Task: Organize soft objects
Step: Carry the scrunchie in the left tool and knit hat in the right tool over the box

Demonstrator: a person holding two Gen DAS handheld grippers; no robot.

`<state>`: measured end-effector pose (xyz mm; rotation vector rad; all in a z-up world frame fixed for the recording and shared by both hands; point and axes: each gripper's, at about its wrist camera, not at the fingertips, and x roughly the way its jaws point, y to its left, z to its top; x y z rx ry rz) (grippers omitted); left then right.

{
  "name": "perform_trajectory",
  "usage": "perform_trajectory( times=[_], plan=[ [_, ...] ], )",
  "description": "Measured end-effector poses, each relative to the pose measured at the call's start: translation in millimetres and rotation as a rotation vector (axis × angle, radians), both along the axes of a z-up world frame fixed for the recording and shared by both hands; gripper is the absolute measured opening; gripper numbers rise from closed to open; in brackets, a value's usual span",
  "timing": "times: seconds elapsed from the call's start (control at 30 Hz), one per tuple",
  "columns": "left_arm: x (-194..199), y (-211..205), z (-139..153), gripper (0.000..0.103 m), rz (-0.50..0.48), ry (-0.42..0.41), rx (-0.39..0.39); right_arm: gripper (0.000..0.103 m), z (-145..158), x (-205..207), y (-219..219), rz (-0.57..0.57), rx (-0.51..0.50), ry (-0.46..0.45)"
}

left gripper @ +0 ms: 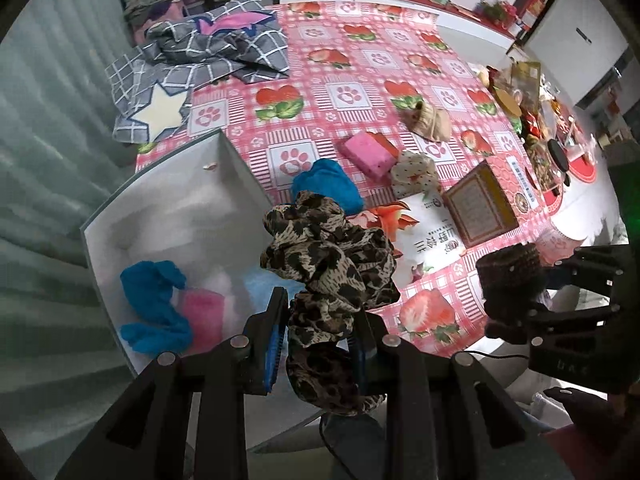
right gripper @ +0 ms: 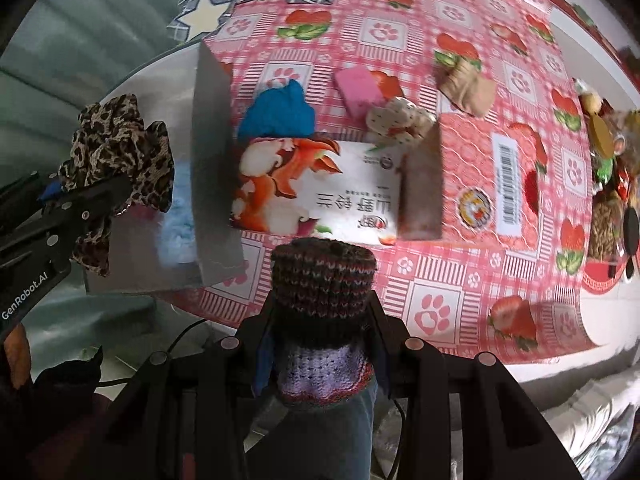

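My left gripper [left gripper: 318, 320] is shut on a leopard-print scrunchie [left gripper: 328, 256] and holds it over the near right edge of a white box [left gripper: 168, 204]. The box holds a blue cloth [left gripper: 154, 308] and a pink sponge [left gripper: 204, 312]. My right gripper [right gripper: 320, 320] is shut on a dark knitted sock [right gripper: 322, 280] above the table's near edge; it shows in the left wrist view [left gripper: 510, 280] too. On the table lie a blue cloth [left gripper: 326, 184], a pink sponge [left gripper: 368, 154], a dotted scrunchie [left gripper: 414, 172] and a beige sock [left gripper: 430, 120].
A white carton with a fox picture [right gripper: 316, 192] and a pink box [right gripper: 480, 180] lie on the strawberry tablecloth [left gripper: 360, 60]. A grey checked star blanket [left gripper: 192, 64] sits at the far left. Snacks and clutter [left gripper: 536, 120] crowd the right edge.
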<state>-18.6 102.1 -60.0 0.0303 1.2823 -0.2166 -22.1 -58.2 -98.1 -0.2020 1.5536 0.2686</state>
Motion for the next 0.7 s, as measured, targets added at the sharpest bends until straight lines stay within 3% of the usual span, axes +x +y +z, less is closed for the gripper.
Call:
perform_trajectory(
  times=[0.7],
  plan=[
    [-6, 50, -4, 0.031, 0.167, 0.017, -0.032, 0.042, -3, 19, 50, 0.169, -0.02, 0.016]
  ],
)
